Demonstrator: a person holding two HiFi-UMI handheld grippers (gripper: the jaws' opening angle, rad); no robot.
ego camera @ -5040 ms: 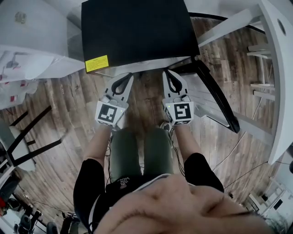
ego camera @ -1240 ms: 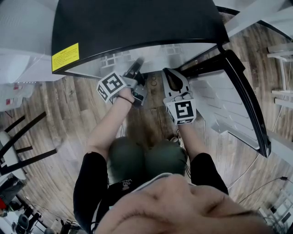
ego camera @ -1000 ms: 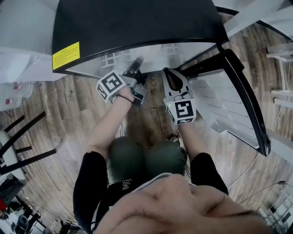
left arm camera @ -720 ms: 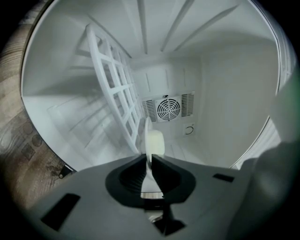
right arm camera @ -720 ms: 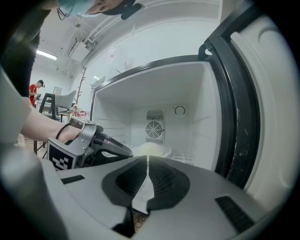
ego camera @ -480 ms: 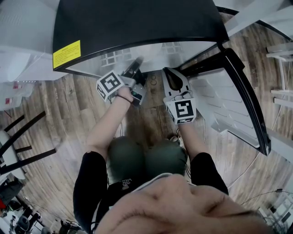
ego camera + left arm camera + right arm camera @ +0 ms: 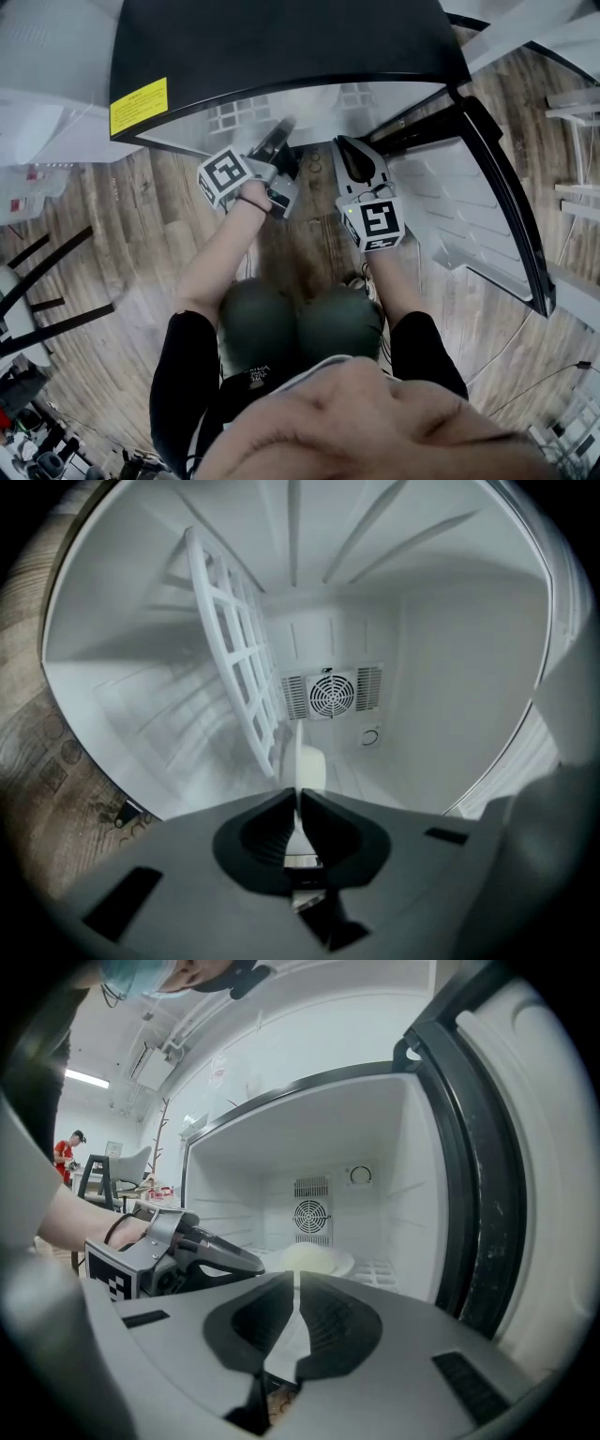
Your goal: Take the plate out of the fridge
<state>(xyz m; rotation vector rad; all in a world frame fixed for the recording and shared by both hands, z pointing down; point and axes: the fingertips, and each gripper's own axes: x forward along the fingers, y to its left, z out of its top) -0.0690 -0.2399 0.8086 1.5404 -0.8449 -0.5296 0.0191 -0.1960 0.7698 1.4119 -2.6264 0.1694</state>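
Left gripper view looks into the white fridge. The left claw has its jaws almost together, having just been closing, and the thin rim of the plate stands edge-on between their tips, pinched. Straight ahead of this claw, past the plate, a round fan grille sits in the back wall, and a white grid shelf runs off to its left. The right claw is fully closed and empty. The plate lies ahead of its tips, the left claw reaches in from its left, and the open door stands at its right.
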